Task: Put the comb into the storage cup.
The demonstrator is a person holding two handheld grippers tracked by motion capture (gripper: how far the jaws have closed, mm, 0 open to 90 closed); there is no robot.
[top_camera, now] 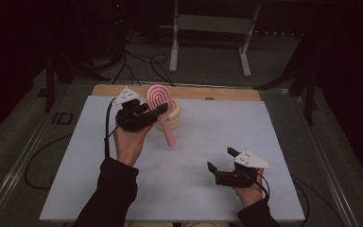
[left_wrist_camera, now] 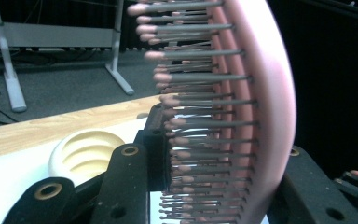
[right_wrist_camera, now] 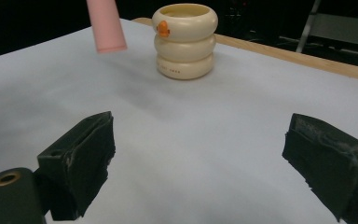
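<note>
A pink hairbrush hangs above the white table, head up and handle slanting down toward the near side. My left gripper is shut on the brush head, one jaw against the bristles and one against the pink back. Just behind the brush stands a cream ringed cup with a small orange mark, upright on the sheet. My right gripper hovers low over the table at the near right, open, nothing between its fingers.
The white sheet covers a wooden tabletop whose far edge shows. Beyond it are a metal stand's legs and cables on the floor. A dark-sleeved forearm reaches in from the bottom left.
</note>
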